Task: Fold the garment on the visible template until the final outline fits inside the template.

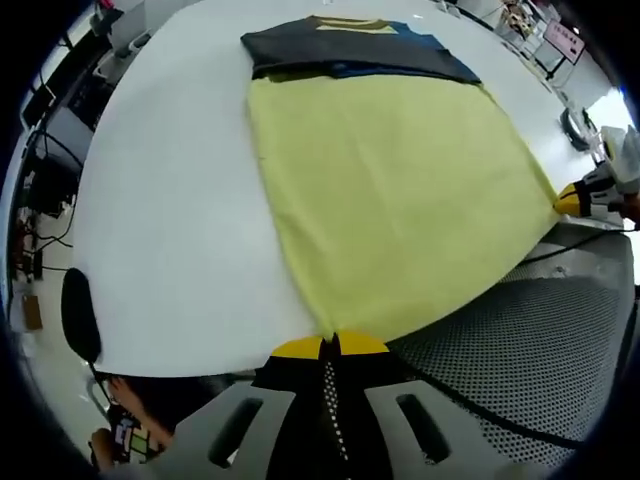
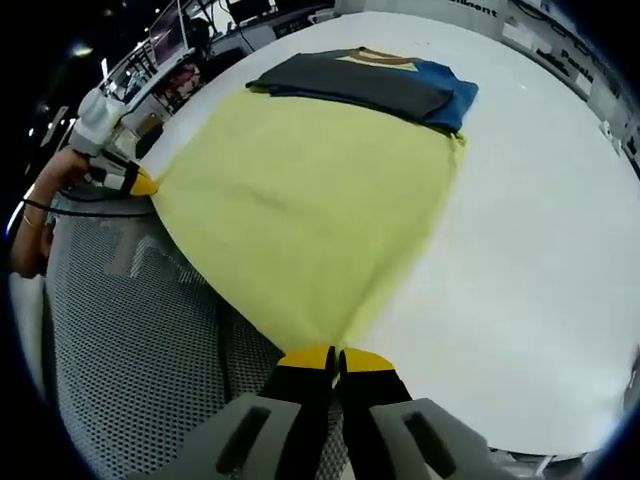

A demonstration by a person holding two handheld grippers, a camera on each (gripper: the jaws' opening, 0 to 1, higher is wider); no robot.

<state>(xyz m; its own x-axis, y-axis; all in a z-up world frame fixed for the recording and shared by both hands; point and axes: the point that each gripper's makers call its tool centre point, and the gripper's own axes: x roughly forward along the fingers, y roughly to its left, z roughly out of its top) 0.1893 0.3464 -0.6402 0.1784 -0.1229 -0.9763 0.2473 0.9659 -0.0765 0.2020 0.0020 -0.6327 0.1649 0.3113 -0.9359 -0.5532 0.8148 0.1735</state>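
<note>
While the white table (image 1: 170, 230) is carrying everything, both grippers are pinching corners of the yellow cloth (image 1: 400, 200).

The yellow cloth is lying spread across the table, with the dark folded garment (image 1: 350, 50) resting on its far edge. The left gripper (image 1: 330, 347) is clamping one near corner; the right gripper (image 2: 335, 355) is clamping the other.
</note>
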